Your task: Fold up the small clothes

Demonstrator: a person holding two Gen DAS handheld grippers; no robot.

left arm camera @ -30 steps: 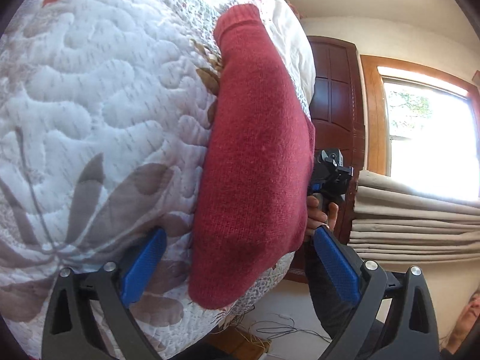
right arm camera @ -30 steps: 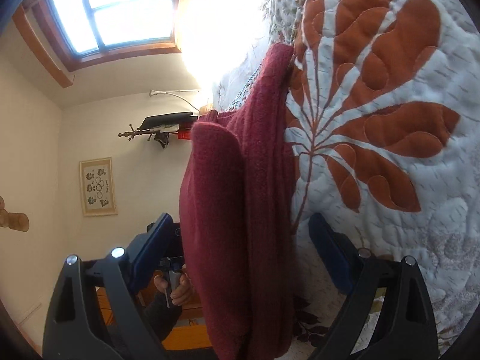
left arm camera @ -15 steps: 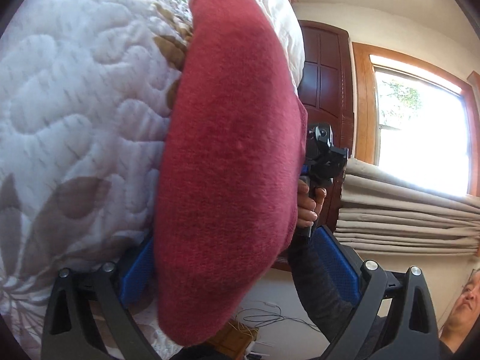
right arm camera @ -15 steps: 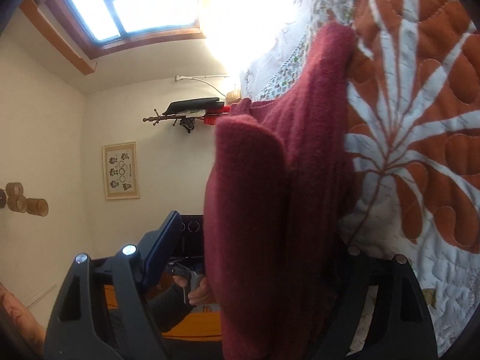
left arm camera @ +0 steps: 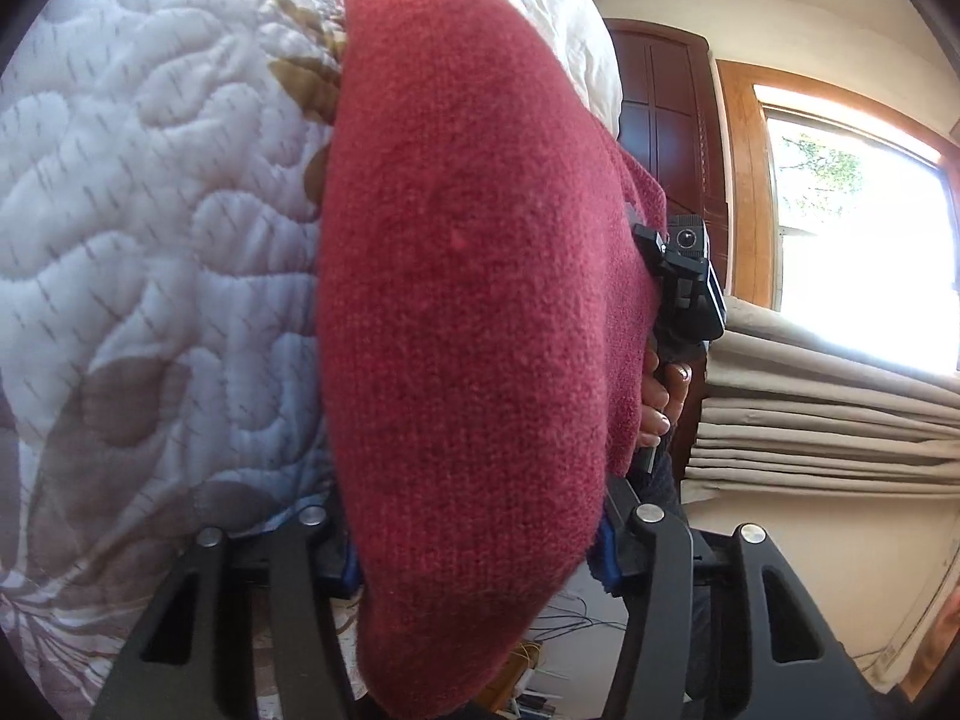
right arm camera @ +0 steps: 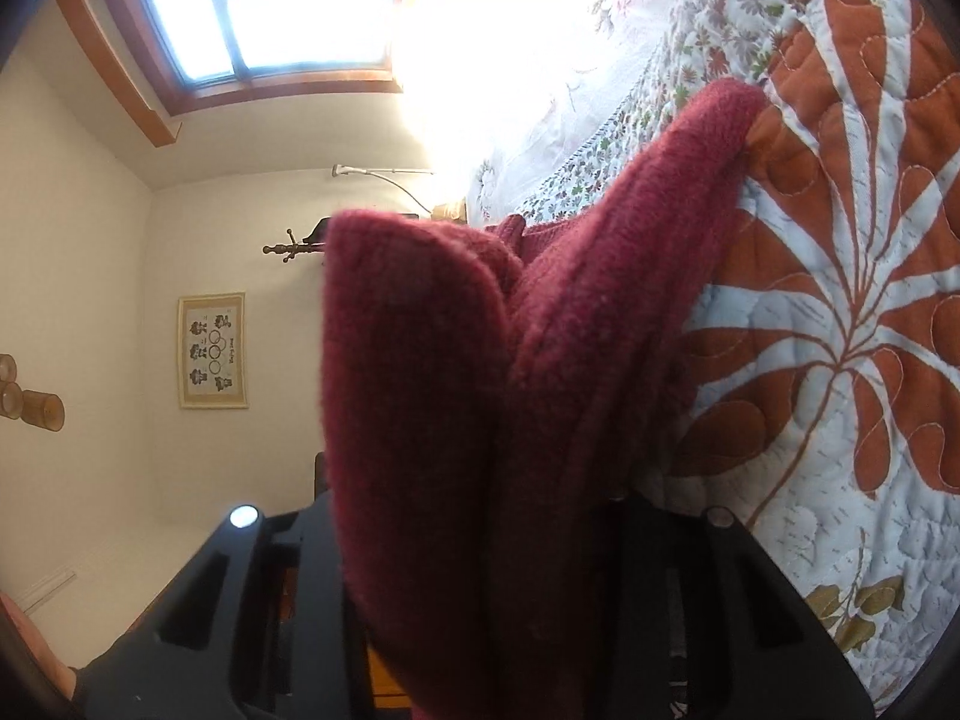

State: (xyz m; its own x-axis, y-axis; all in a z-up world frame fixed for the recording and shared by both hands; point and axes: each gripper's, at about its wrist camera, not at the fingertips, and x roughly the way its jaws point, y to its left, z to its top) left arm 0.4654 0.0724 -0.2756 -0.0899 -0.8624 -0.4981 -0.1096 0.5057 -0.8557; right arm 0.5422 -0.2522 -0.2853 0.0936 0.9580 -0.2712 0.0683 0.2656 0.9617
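Observation:
A dark red knitted sweater (left arm camera: 474, 312) lies folded on the quilted bedspread (left arm camera: 150, 228) and fills the middle of both wrist views. My left gripper (left arm camera: 480, 558) is shut on its near end, with the blue pads (left arm camera: 605, 549) pressed into the knit. My right gripper (right arm camera: 480, 546) is shut on the opposite end of the sweater (right arm camera: 432, 396), where several thick folds bulge between the jaws and hide the pads. In the left wrist view the right gripper's body (left arm camera: 684, 288) and the hand (left arm camera: 657, 396) holding it show just beyond the sweater.
The quilt with the orange leaf pattern (right arm camera: 840, 330) spreads beside the sweater. A dark wooden door (left arm camera: 666, 120), a bright window (left arm camera: 852, 228) and a folded beige curtain (left arm camera: 828, 408) stand past the bed edge. Cables (left arm camera: 576, 624) lie on the floor. A framed picture (right arm camera: 213, 351) hangs on the wall.
Both grippers moved forward onto the sweater's ends and went from open to shut on it. The sweater now bunches up between the jaws.

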